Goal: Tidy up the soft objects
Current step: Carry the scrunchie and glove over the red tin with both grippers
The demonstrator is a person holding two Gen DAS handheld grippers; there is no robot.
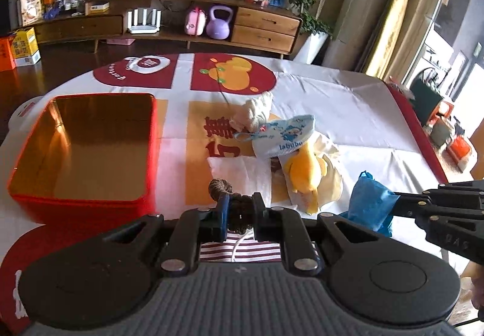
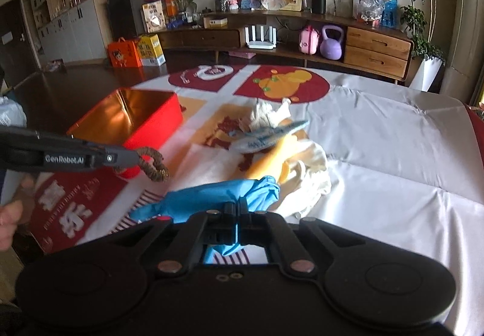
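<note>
My left gripper (image 1: 239, 209) is shut on a brown braided hair tie (image 1: 220, 187), held above the table just right of the open red tin box (image 1: 90, 151); the tie also shows in the right wrist view (image 2: 154, 168). My right gripper (image 2: 240, 210) is shut on a crumpled blue cloth (image 2: 211, 196), seen in the left wrist view (image 1: 370, 202) at the right. A pile of soft things lies mid-table: a yellow plush toy (image 1: 305, 172), a blue-and-white printed pouch (image 1: 284, 136), a cream knitted piece (image 1: 257, 110) and a cream cloth (image 2: 308, 181).
The table (image 1: 348, 112) has a white, red and orange printed cover. A white folded tissue (image 1: 242, 169) lies in front of the pile. A striped cloth (image 1: 239, 251) lies under my left gripper. A wooden sideboard (image 1: 266, 27) stands beyond the table.
</note>
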